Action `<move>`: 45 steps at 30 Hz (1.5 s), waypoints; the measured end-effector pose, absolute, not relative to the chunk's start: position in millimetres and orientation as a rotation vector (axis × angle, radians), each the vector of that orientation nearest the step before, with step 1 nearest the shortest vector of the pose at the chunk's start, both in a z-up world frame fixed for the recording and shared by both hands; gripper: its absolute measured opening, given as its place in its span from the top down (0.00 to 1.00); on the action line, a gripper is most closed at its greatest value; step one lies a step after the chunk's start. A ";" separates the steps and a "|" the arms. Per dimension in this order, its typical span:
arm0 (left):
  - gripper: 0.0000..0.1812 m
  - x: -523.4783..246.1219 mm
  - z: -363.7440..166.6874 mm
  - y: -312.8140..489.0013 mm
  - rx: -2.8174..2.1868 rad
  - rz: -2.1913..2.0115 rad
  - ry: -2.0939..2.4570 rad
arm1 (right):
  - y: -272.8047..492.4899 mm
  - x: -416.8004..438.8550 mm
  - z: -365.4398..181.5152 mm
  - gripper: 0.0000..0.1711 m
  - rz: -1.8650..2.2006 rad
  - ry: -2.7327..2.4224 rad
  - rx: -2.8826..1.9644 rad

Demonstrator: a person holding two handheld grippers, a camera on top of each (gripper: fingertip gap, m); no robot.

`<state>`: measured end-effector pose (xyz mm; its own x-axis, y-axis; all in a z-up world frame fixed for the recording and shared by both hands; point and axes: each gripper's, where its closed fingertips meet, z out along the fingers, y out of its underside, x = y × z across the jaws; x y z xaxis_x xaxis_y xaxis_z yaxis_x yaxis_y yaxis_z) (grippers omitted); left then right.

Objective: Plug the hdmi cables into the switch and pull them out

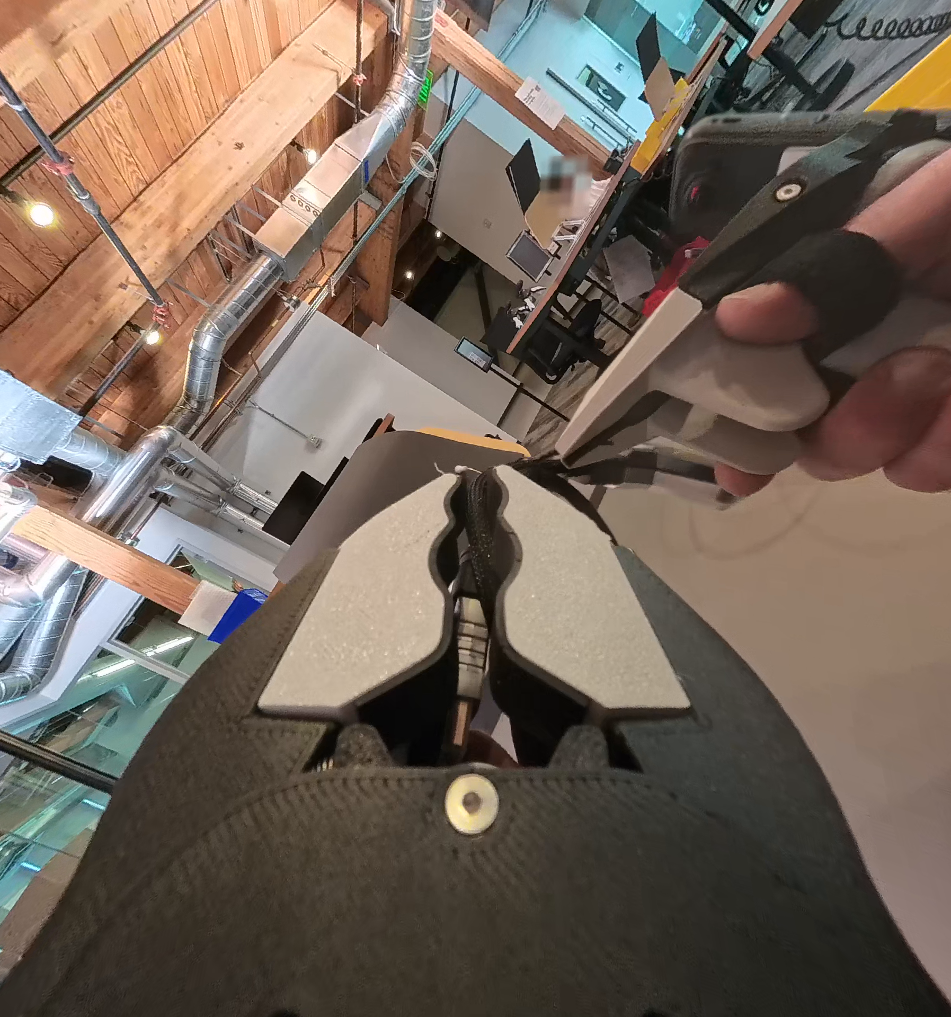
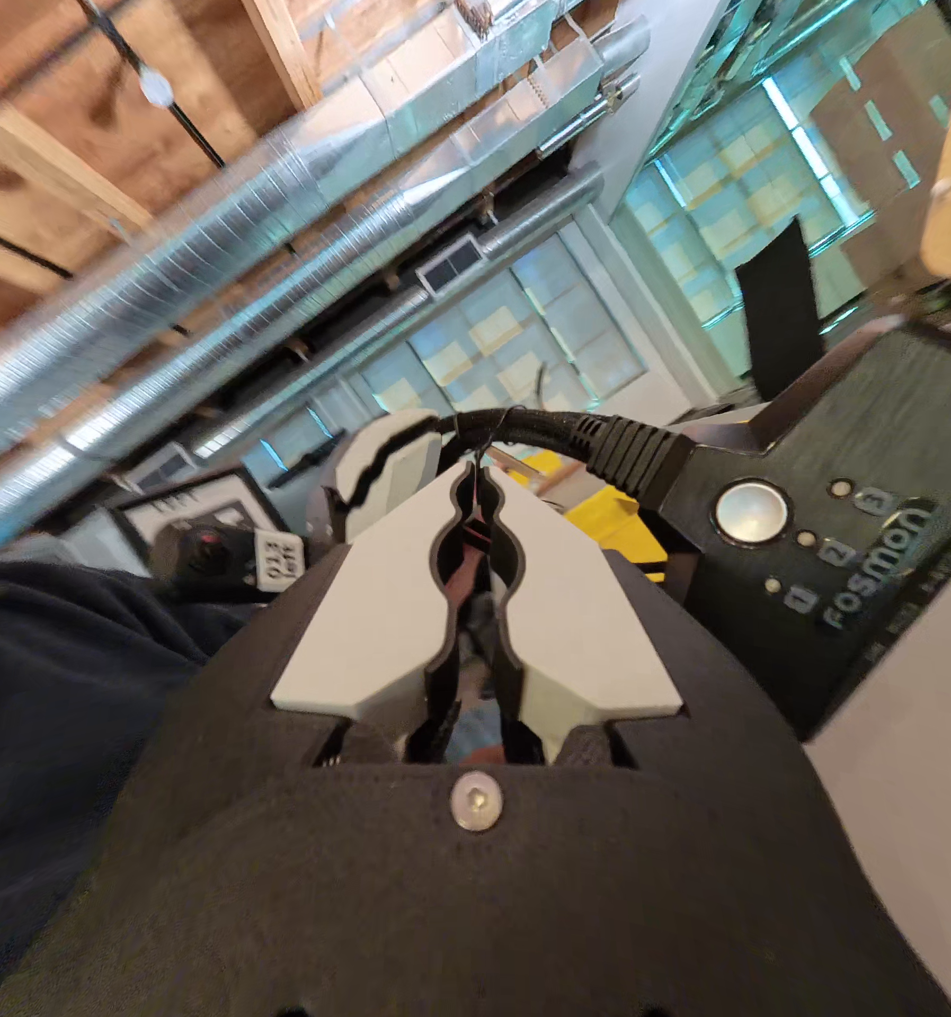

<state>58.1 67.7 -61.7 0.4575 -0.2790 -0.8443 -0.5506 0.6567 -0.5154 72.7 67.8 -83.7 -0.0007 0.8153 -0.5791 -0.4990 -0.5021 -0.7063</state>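
Black braided cable [image 1: 478, 528] runs between the closed fingers of the left gripper [image 1: 476, 484], with its plug [image 1: 470, 644] lying further back between them. Right gripper [image 2: 476, 479] is closed too, pinching something thin and dark. Just beside it, the black switch [image 2: 825, 512] has one cable [image 2: 544, 426] plugged in

The switch [image 2: 825, 556] is black with a round silver button [image 2: 751, 513] and pale markings. Beside the button, the cable [image 2: 522, 428] leaving the switch is black with a woven, braided pattern, its ribbed plug [image 2: 635, 454] plain black. Behind the switch, something yellow [image 2: 610, 514] shows, perhaps a tabletop. Above it run silver ducts [image 2: 231, 264] under orange-brown wooden planks [image 2: 148, 126].
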 end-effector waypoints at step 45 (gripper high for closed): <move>0.97 61.3 -80.9 77.8 -1.019 0.164 1.194 | 95.4 85.9 -106.0 1.00 -0.437 -1.245 -0.937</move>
<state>61.3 77.8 -80.9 0.4128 -0.3880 -0.8241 -0.5959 0.5692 -0.5665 85.9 95.4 -106.0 0.3037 0.1965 0.9323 0.7362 0.5727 -0.3606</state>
